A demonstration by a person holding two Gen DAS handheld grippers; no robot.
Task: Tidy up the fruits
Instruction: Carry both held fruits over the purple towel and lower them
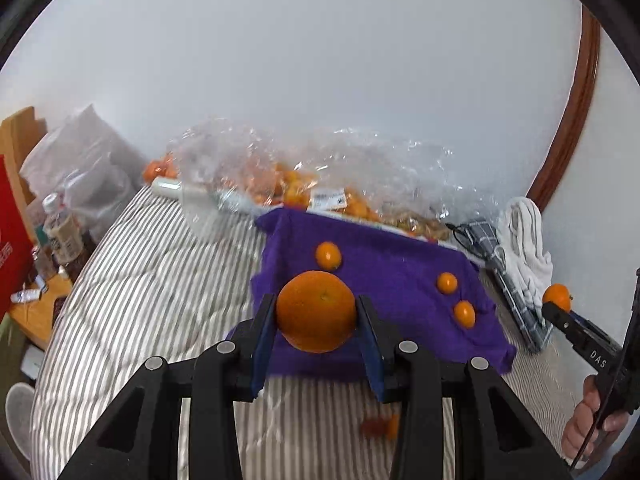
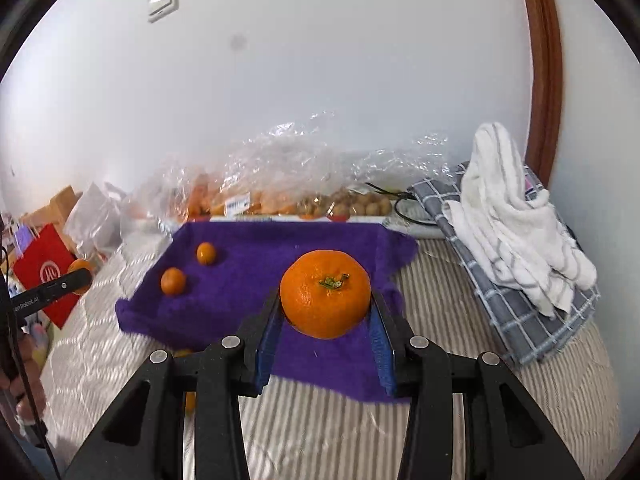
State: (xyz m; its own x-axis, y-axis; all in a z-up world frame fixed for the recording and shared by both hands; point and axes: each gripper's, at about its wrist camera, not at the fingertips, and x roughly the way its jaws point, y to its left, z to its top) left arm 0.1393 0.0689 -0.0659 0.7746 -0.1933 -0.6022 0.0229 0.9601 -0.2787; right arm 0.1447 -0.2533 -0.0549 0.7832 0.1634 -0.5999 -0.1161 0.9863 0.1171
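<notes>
Spread mid-frame over the striped bed (image 2: 320,432): a purple fuzzy cloth (image 2: 260,280) carrying small round orange kumquats (image 2: 173,281). Clamped in the left tool (image 1: 317,314), a smooth round orange fruit (image 1: 316,311); in the right tool (image 2: 325,295), a ribbed mandarin with green stem (image 2: 325,294). Shown only by the right view: stem, wall switch (image 2: 162,2) upper left.

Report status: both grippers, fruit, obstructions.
Left gripper shut on orange. Right gripper shut on tangerine. Three small fruits on purple cloth. Nothing blocking.
</notes>
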